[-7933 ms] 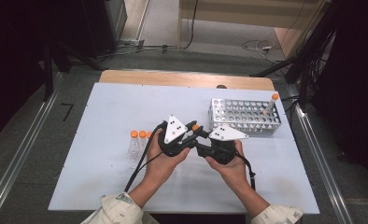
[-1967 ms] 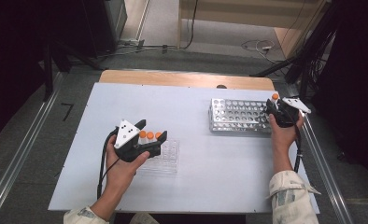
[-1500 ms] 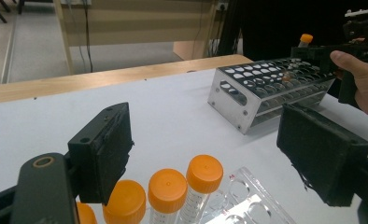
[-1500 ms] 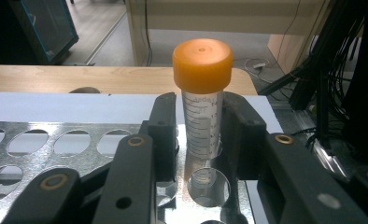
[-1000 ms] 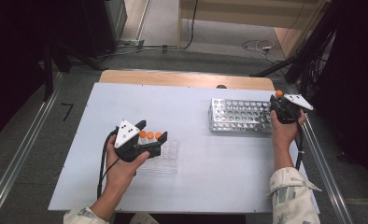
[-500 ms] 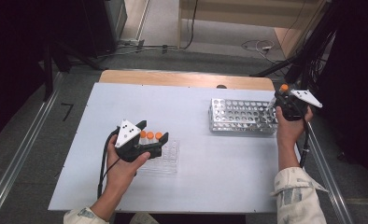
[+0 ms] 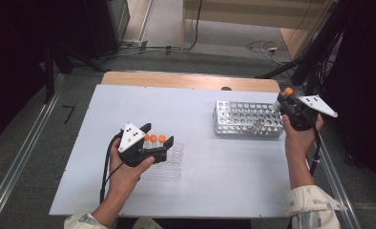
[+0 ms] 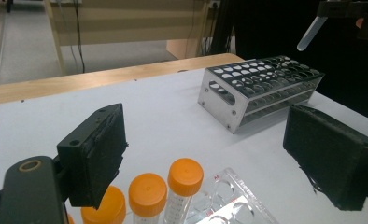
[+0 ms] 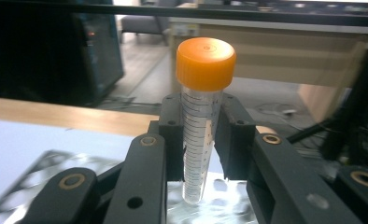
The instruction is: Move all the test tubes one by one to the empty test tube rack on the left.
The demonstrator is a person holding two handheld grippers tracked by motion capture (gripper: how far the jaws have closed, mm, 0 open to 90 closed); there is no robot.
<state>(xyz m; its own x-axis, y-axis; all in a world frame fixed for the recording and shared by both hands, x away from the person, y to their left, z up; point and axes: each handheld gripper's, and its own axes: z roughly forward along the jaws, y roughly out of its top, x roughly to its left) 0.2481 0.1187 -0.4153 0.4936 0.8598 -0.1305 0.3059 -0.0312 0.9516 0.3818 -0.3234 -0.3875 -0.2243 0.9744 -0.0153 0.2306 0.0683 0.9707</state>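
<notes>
— What's the right gripper [image 7: 287,101] got hold of?

— A clear tube with an orange cap [image 9: 201,116]. In the right gripper view the two black jaws are clamped on its graduated body from either side, cap above the pads, rounded tip hanging free below them.

— And where is that against the metal rack [image 7: 245,118]?

— At the rack's right end, held in the air above its top plate. From the left gripper view you can see the tube [image 8: 310,33] tilted, its tip above the rack's far corner and clear of the holes [image 8: 261,74].

— The other hand?

— The left gripper [image 7: 156,142] is well to the left of the rack, over the white table [image 7: 214,162]. Its jaws stand wide apart, holding nothing. Three more orange-capped tubes [image 8: 147,198] stand upright between them, in a clear plastic tray [image 7: 169,164], and neither pad touches them.

— Is anything in the rack?

— The holes I can see look empty.
</notes>
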